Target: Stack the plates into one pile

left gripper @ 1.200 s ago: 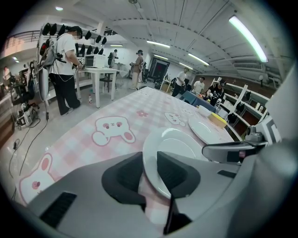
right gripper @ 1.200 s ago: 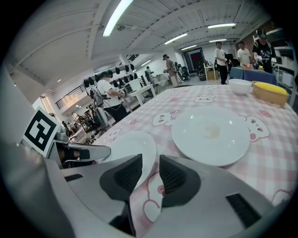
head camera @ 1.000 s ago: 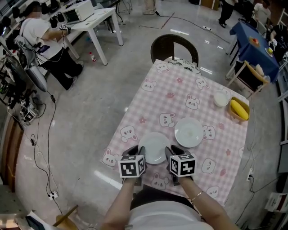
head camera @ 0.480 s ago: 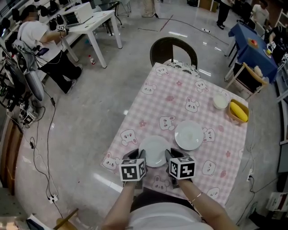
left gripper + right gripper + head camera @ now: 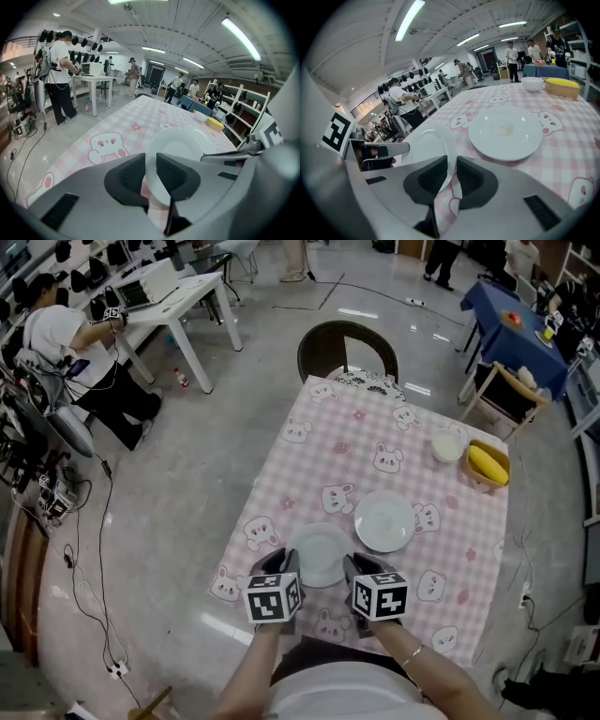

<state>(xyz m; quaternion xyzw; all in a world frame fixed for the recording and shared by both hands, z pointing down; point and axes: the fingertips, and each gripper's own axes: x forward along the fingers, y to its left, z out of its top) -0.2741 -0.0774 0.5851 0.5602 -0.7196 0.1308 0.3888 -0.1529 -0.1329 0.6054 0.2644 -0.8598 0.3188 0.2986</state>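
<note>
Two white plates lie on the pink checked tablecloth (image 5: 347, 437). The near plate (image 5: 321, 554) sits between my grippers; the far plate (image 5: 383, 521) lies just right of it and beyond. My left gripper (image 5: 283, 562) holds the near plate's left rim, and in the left gripper view the near plate (image 5: 178, 145) has its edge pinched inside the left gripper (image 5: 151, 164). My right gripper (image 5: 364, 566) holds the right rim; the right gripper (image 5: 452, 164) grips the near plate (image 5: 429, 145), with the far plate (image 5: 506, 131) ahead. Both sets of jaws have just been closing on that rim.
A small white bowl (image 5: 448, 445) and a basket holding something yellow (image 5: 489, 465) stand at the table's far right. A dark round-backed chair (image 5: 347, 348) is at the far end. A person sits at a white table (image 5: 178, 287) at the far left.
Both grippers' jaws have narrowed onto the near plate's rim. The left gripper has risen a little. Both plates keep their places on the cloth.
</note>
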